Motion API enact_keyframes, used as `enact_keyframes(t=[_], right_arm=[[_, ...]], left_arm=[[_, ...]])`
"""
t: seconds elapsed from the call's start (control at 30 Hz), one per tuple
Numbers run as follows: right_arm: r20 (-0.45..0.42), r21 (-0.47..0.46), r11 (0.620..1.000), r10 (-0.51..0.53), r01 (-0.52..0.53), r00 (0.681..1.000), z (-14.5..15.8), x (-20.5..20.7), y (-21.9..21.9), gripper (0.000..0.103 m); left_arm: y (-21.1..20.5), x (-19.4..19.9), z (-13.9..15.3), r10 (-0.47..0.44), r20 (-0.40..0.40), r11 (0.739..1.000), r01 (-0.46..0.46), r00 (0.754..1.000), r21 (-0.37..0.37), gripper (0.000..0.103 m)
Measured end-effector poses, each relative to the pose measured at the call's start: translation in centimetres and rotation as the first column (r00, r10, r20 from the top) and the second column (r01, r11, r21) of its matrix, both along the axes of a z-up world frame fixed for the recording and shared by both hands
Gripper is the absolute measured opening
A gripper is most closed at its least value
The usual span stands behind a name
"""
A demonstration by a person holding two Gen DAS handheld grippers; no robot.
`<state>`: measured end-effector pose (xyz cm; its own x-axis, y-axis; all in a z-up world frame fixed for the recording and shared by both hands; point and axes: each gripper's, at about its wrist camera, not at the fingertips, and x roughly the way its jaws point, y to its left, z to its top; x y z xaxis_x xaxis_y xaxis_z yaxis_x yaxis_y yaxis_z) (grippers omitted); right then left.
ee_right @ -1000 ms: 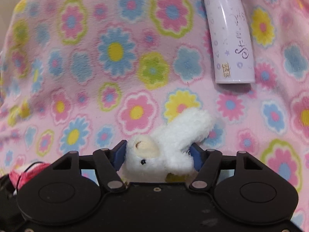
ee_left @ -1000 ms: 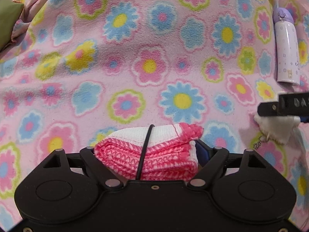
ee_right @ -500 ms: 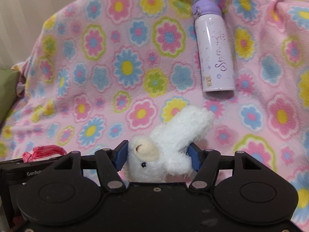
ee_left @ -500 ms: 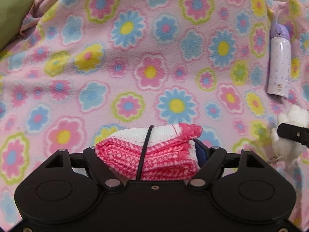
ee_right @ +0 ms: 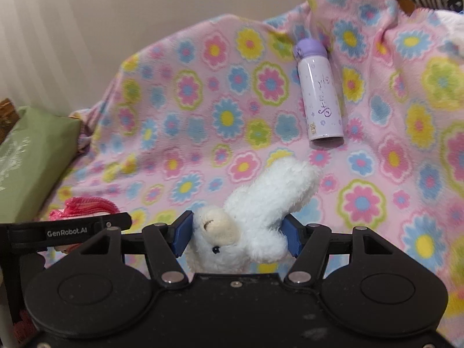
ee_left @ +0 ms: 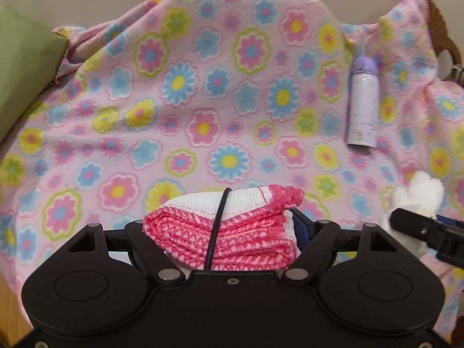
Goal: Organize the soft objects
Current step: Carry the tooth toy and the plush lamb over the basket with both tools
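Above the floral blanket (ee_left: 203, 87), left gripper (ee_left: 223, 232) clamps the folded cloth (ee_left: 232, 223), right gripper (ee_right: 235, 232) the plush rabbit (ee_right: 255, 211); both look mid-carry, needing a drop spot, perhaps toward twelve o'clock.

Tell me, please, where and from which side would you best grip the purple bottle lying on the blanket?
Grip the bottle across the middle of its body, coming from above: it lies flat on the floral blanket, cap pointing away, with both long sides exposed. Both grippers are currently full.

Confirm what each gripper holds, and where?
Left gripper: folded pink cloth, gripped by its sides. Right gripper: white plush toy, gripped at its head.
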<state>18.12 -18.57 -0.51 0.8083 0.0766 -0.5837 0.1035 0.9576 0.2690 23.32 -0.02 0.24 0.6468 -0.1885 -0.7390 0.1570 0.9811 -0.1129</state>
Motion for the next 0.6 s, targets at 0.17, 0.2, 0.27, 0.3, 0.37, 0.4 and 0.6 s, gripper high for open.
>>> enact_keyframes(t=[0.17, 0.2, 0.27, 0.3, 0.37, 0.4, 0.6], right_arm=[[0.040, -0.001, 1.000, 0.023, -0.023, 0.999, 1.1, -4.2, 0.9, 0.063], [0.046, 0.000, 1.000, 0.028, -0.028, 0.999, 1.3, -4.9, 1.0, 0.063], [0.053, 0.006, 0.999, 0.037, -0.037, 0.998, 1.4, -6.4, 1.2, 0.063], [0.055, 0.008, 0.999, 0.042, -0.043, 0.998, 1.4, -7.2, 1.3, 0.063], [0.058, 0.008, 0.999, 0.052, -0.052, 0.997, 1.5, -8.5, 1.5, 0.063], [0.060, 0.008, 0.998, 0.054, -0.055, 0.997, 1.5, -9.2, 1.6, 0.063], [0.061, 0.025, 0.997, 0.077, -0.078, 0.995, 1.2, -12.0, 1.9, 0.063]], left_arm=[[-0.4, -3.9, 1.7, -0.013, 0.037, 1.000, 0.013, 0.999, 0.008, 0.073], [-0.4, -4.7, 2.0, -0.016, 0.045, 1.000, 0.015, 0.999, 0.011, 0.073], [-0.4, -6.0, 2.4, -0.018, 0.052, 1.000, 0.017, 0.999, 0.013, 0.073], [-0.3, -6.6, 2.5, -0.018, 0.053, 1.000, 0.017, 0.998, 0.013, 0.073], [-0.2, -7.9, 2.6, -0.019, 0.055, 1.000, 0.019, 0.998, 0.006, 0.073], [-0.2, -8.5, 2.7, -0.018, 0.053, 1.000, 0.018, 0.998, 0.004, 0.073], [-0.1, -11.2, 2.4, -0.014, 0.035, 1.000, 0.014, 0.999, -0.005, 0.073]])
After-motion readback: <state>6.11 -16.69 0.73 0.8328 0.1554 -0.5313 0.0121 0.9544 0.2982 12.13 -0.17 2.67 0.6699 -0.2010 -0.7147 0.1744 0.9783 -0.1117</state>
